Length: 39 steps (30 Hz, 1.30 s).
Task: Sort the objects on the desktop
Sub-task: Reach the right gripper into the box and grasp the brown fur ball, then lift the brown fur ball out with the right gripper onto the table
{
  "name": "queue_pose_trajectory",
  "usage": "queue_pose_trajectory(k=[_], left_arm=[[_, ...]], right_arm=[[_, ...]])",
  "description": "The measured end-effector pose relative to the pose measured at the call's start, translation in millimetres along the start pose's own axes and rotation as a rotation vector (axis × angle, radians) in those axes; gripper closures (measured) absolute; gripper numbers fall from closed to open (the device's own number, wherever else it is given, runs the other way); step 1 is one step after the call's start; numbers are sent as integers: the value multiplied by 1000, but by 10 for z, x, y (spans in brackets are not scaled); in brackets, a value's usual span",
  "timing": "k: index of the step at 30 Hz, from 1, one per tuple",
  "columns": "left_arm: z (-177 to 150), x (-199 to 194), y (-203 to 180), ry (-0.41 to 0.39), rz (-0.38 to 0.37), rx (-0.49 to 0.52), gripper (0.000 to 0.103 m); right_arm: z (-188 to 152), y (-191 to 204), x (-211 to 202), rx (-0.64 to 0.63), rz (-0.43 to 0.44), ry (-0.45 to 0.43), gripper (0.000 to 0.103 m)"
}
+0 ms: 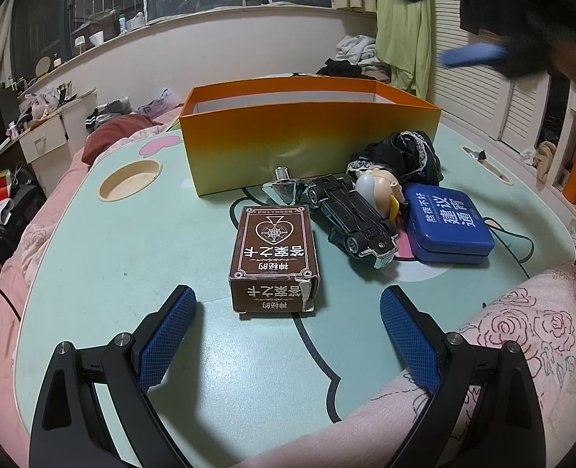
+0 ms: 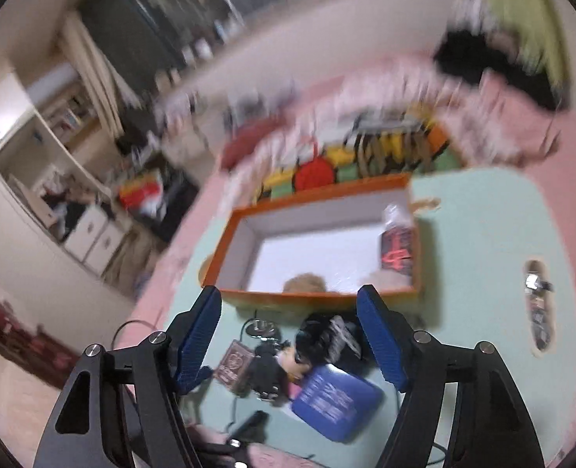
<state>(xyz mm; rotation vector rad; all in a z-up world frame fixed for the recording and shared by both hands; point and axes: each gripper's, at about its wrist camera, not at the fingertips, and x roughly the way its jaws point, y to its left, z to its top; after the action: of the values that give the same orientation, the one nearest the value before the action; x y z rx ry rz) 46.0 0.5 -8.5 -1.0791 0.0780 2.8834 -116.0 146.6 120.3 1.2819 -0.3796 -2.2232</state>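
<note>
My left gripper [image 1: 288,295] stands open low over the mint-green table [image 1: 132,257], its blue pads either side of the near end of a brown card box [image 1: 274,249] without touching it. Behind the card box lie an upturned black toy car [image 1: 350,218], a small doll [image 1: 377,187], black lace cloth [image 1: 401,152] and a blue tin [image 1: 448,222]. An orange box [image 1: 307,132] stands at the back. My right gripper [image 2: 288,291] hangs open and empty high above the table, over the orange box [image 2: 249,218], which holds a small bottle [image 2: 397,245] and a tan fluffy thing [image 2: 305,282].
A round cup recess [image 1: 130,179] sits in the table's left side and a slot [image 2: 537,304] in its right. A pink rose-print quilt [image 1: 522,335] crowds the near right edge. A thin cable [image 1: 510,234] trails past the blue tin. Bedding and furniture surround the table.
</note>
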Motion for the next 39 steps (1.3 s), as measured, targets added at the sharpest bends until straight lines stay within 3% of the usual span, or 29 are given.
queue_pose_trajectory(k=[4, 10, 11, 12, 13, 17, 21, 25, 28, 30, 32, 37, 39], left_arm=[[1, 1, 0, -2, -1, 1, 8], [8, 4, -11, -9, -5, 2, 8], [8, 4, -16, -9, -5, 2, 8], [8, 11, -18, -6, -5, 2, 8], [8, 8, -14, -8, -6, 3, 8], [9, 8, -11, -11, -8, 3, 8], [6, 11, -2, -11, -9, 2, 8], [4, 10, 1, -11, -9, 1, 8], [5, 9, -1, -11, -9, 1, 8], [5, 9, -1, -11, -9, 2, 8], [4, 8, 3, -11, -9, 1, 8], [5, 8, -2, -11, -9, 2, 8], [3, 7, 2, -11, -9, 1, 8]], right_arm=[[312, -5, 705, 81, -20, 256, 38], [369, -100, 1471, 105, -161, 437, 38], [346, -116, 1585, 99, -184, 468, 44], [369, -73, 1600, 62, -195, 438, 47], [386, -14, 1635, 12, -213, 433, 71], [415, -11, 1650, 28, -168, 392, 88], [524, 95, 1403, 11, -96, 269, 88], [498, 356, 889, -53, -18, 121, 88], [327, 542, 714, -112, 47, 113, 87], [236, 580, 731, -135, 27, 115, 83], [194, 569, 727, -157, 0, 87, 65], [-43, 335, 419, -136, 48, -26, 62], [-206, 244, 259, -151, 27, -68, 60]])
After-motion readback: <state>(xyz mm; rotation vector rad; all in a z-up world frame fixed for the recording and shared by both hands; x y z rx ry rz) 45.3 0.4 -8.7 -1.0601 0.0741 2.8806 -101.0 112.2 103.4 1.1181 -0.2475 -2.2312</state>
